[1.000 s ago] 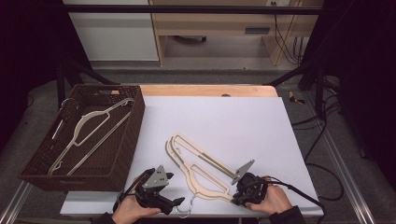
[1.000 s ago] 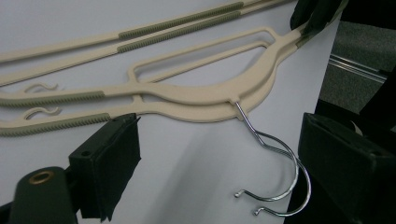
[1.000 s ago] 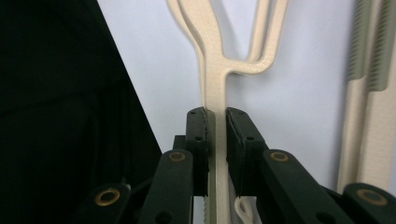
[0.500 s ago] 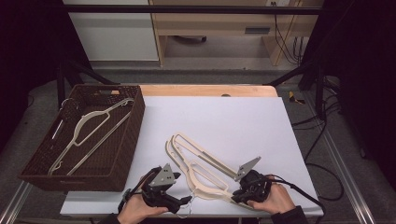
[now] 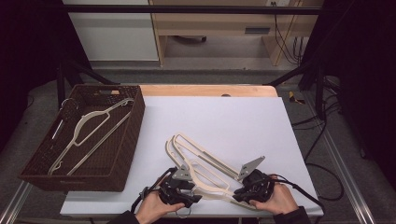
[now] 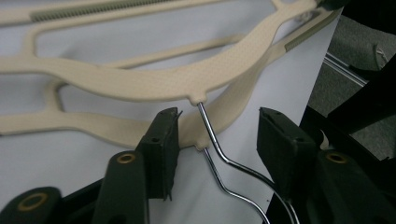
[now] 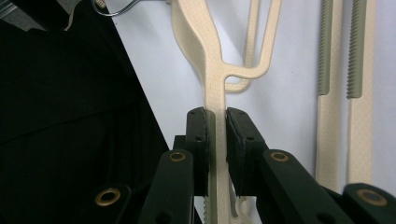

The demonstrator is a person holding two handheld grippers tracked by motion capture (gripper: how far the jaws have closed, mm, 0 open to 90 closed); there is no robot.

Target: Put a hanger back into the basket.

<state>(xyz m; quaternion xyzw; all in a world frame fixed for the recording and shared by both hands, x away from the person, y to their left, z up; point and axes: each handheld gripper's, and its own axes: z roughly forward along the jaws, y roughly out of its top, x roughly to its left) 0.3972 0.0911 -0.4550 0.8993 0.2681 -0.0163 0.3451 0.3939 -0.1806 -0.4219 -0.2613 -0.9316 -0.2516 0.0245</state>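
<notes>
Right tool [image 7: 215, 135] pinching a cream hanger's [image 7: 205, 60] arm, left tool [image 6: 217, 140] jaws just been closing, spread around the wire hooks [image 6: 219, 149], not gripping yet

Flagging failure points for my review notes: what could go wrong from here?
1. Two hangers lie stacked; lifting one may drag the other.
2. The left gripper, jaws just closing, straddles both wire hooks without pressing; it could pinch both.
3. The right gripper clamps one thin arm near the table edge; it may twist.

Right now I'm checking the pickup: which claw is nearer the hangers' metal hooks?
Left. The left claw has just been closing, its jaws either side of the metal hooks, not yet pressing. The right claw clamps a hanger arm farther along.
</notes>
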